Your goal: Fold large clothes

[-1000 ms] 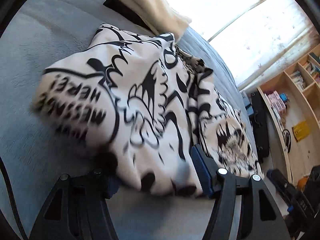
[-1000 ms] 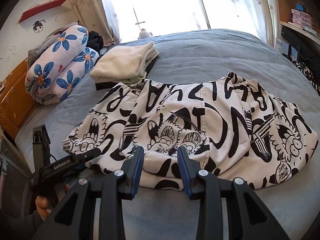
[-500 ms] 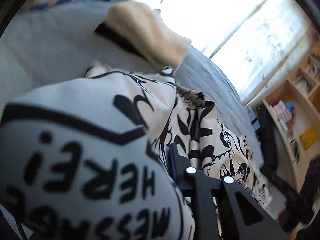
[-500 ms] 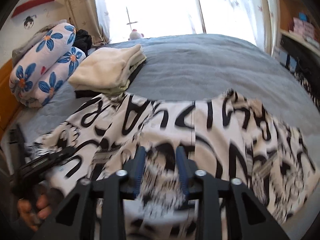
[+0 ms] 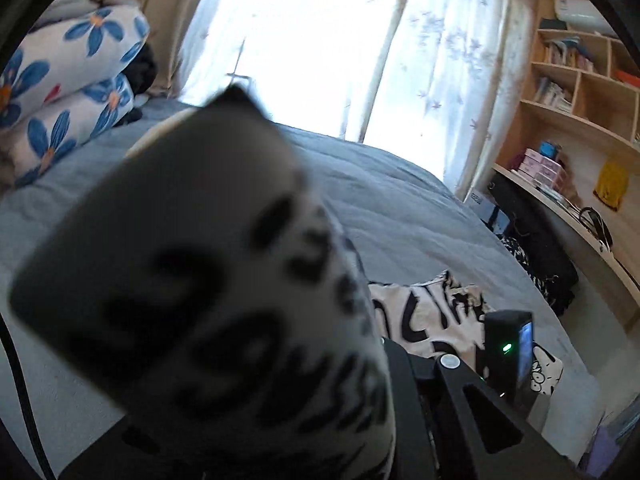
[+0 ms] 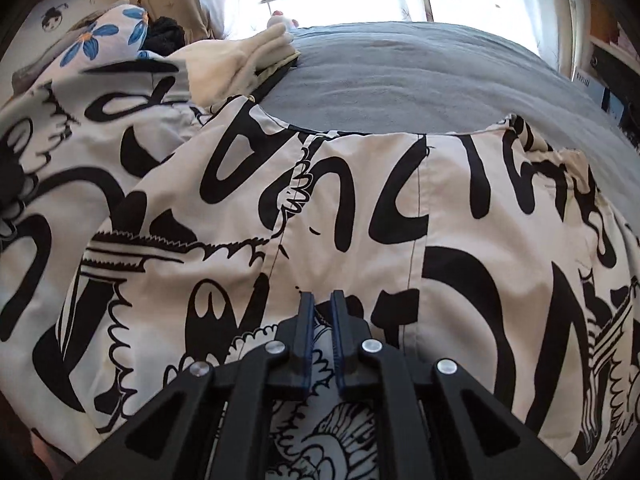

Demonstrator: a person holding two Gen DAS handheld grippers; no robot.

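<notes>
Your left gripper (image 5: 384, 364) pinches a lifted corner of the shirt (image 6: 360, 216); your right gripper (image 6: 322, 312) nips its near edge on the bed (image 6: 420, 76). The fold has only begun, most remains.

Blown-out window (image 5: 304, 40) backlight, near garment (image 5: 208, 304) blurred, dark fisheye edges

In the right wrist view the printed garment (image 6: 360, 208) fills the lower and middle frame, spread on the bed (image 6: 420, 76). A folded towel (image 6: 240, 64) lies at its upper-left edge, with rolled bedding (image 6: 108, 36) behind that at far upper left. In the left wrist view shelves (image 5: 580, 92) stand at upper right beyond the bed.
</notes>
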